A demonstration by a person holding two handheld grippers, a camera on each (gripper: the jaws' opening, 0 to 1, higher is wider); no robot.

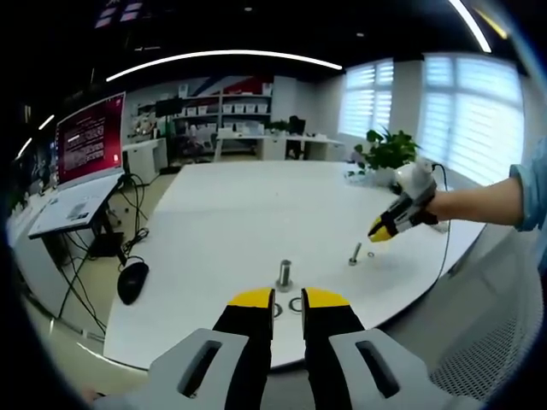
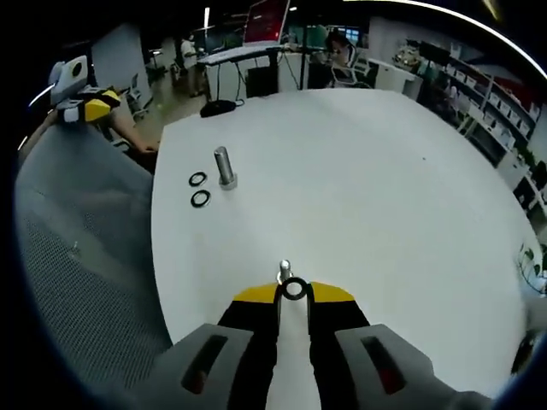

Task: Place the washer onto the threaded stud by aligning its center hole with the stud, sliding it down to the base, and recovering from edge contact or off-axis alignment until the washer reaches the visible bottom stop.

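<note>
- Right tool (image 2: 293,295), seen at the bottom of the right gripper view, has its yellow-tipped jaws drawn narrow and pinching a dark washer (image 2: 294,289) between the tips; the ring faces the camera, so its hole axis runs roughly along the jaws.
- Just beyond that washer the rounded top of a small threaded stud (image 2: 284,271) rises from the white worktop (image 2: 367,179); the washer sits close beside it, and whether they touch cannot be told.
- Left tool (image 1: 288,301), in the left gripper view, holds its jaws slightly apart with nothing between them, hovering over the near edge of the worktop (image 1: 239,213).
- Between and just past those tips lie two loose washers, a ring (image 1: 295,305) flat on the surface in the gap and a second ring (image 1: 277,309) partly hidden by the left jaw.
- Just behind them stands a larger stud (image 1: 284,274), upright, its long axis vertical.
- Farther right in the left gripper view, the small stud (image 1: 355,254) stands upright, with the right tool (image 1: 382,229) just beside it, held by a person's hand (image 1: 423,205).
- Right gripper view, farther off: the larger stud (image 2: 226,166) upright with two spare washers (image 2: 199,189) flat beside it, and the left tool (image 2: 92,107) at the far left.
- Beyond the worktop, the left gripper view gives a mouse (image 1: 132,281), a monitor (image 1: 90,137) and a plant (image 1: 389,151).
</note>
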